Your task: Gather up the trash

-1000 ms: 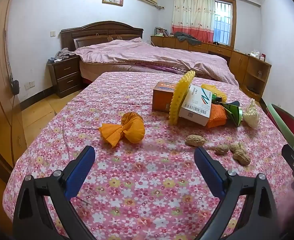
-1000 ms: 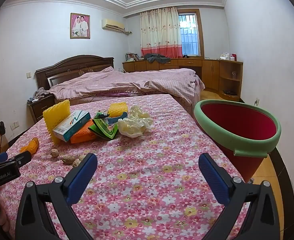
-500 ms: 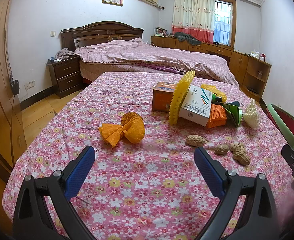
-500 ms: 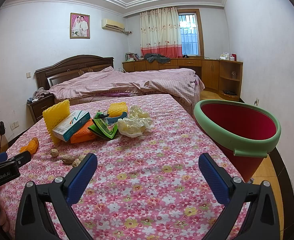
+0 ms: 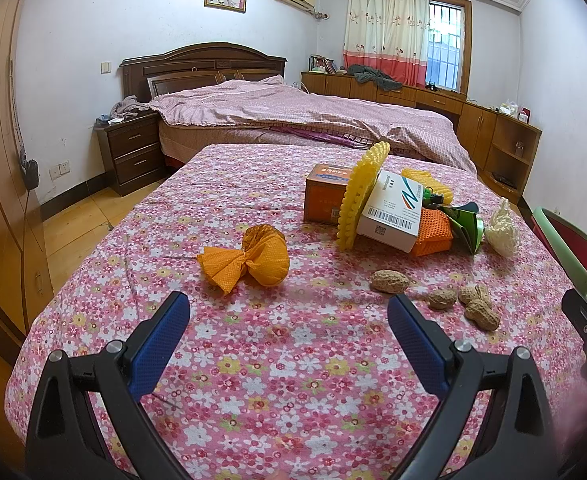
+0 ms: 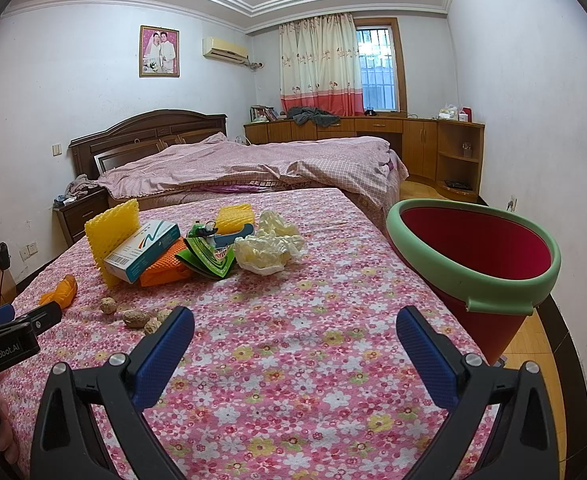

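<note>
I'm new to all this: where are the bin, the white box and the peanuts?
bin (image 6: 531, 288), right wrist view, green rim
white box (image 5: 393, 216), left wrist view, barcode face
peanuts (image 5: 389, 281), left wrist view, leftmost shell

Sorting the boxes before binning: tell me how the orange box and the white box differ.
The orange box stands squarely on the cloth; the white box leans tilted on the orange mesh. The orange box is squat and orange-printed; the white box is flatter, with a barcode and teal side. Both are closed cartons beside the yellow foam sheet.
</note>
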`<state>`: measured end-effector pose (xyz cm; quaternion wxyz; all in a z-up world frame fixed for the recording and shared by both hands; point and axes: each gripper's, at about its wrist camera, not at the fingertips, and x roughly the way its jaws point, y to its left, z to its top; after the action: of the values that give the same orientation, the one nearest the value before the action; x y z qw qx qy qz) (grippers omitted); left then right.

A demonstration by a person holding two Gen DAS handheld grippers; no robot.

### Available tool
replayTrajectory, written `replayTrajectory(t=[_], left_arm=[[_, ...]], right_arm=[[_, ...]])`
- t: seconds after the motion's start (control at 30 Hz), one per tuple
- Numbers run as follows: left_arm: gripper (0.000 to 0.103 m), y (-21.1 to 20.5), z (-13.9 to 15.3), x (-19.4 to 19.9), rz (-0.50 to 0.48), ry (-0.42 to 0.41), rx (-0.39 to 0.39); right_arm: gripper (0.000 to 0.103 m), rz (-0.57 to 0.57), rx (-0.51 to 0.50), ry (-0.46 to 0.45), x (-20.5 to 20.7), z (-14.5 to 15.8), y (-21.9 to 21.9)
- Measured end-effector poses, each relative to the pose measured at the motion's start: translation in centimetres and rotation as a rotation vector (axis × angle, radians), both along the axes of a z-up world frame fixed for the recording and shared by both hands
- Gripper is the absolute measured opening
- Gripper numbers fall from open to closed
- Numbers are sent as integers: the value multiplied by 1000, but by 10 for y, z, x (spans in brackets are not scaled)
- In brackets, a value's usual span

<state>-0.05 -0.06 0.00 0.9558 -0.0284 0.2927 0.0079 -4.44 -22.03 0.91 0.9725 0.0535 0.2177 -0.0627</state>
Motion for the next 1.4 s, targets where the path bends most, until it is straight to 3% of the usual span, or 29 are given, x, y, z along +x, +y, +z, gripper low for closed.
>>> replayTrajectory(t=[1.4], left_arm=[[98,-1,1,8,-9,22,-23]], right_arm=[[103,5,0,11,1,1,-1]])
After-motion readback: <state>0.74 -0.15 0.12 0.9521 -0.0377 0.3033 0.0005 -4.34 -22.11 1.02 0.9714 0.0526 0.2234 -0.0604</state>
